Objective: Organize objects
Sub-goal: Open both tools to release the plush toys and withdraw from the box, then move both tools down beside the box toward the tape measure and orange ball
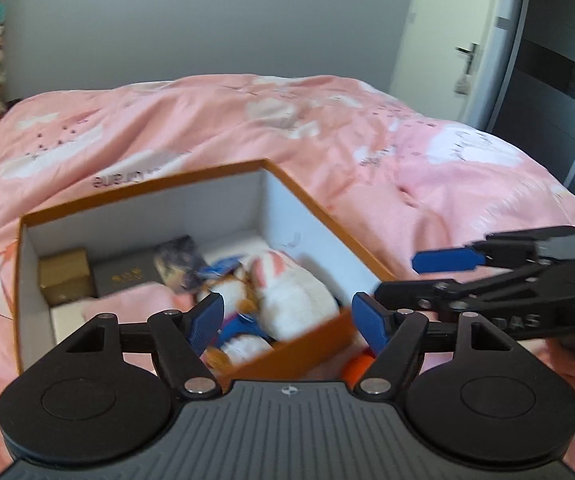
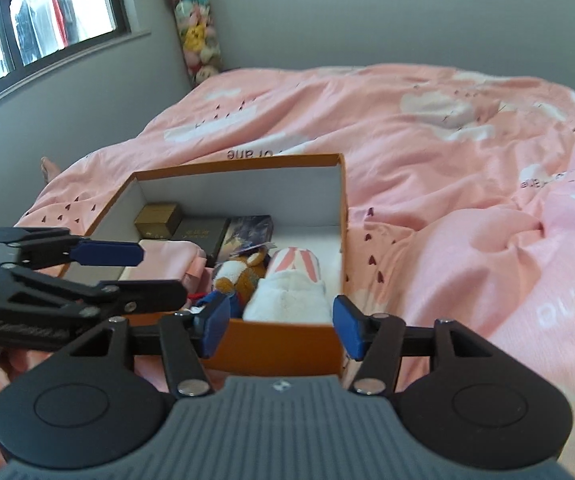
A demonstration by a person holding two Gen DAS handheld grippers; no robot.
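An orange cardboard box (image 1: pixel 311 216) with white inside walls sits open on the pink bed; it also shows in the right wrist view (image 2: pixel 279 346). Inside lie a white plush rabbit with pink ears (image 1: pixel 291 292) (image 2: pixel 291 288), a brown and white plush toy (image 2: pixel 239 274), a gold box (image 1: pixel 65 276) (image 2: pixel 158 220), a dark case (image 2: pixel 201 234), a dark booklet (image 2: pixel 247 232) and pink cloth (image 2: pixel 167 262). My left gripper (image 1: pixel 287 322) is open and empty at the box's near wall. My right gripper (image 2: pixel 281 326) is open and empty just outside the near wall.
The pink duvet (image 2: pixel 447 184) covers the bed all round the box. A tall clear tube of plush toys (image 2: pixel 197 36) stands in the far corner. A window (image 2: pixel 39 16) is on the left wall. A white door (image 1: pixel 459 40) stands at the right. Something orange (image 1: pixel 357 366) lies under my left gripper.
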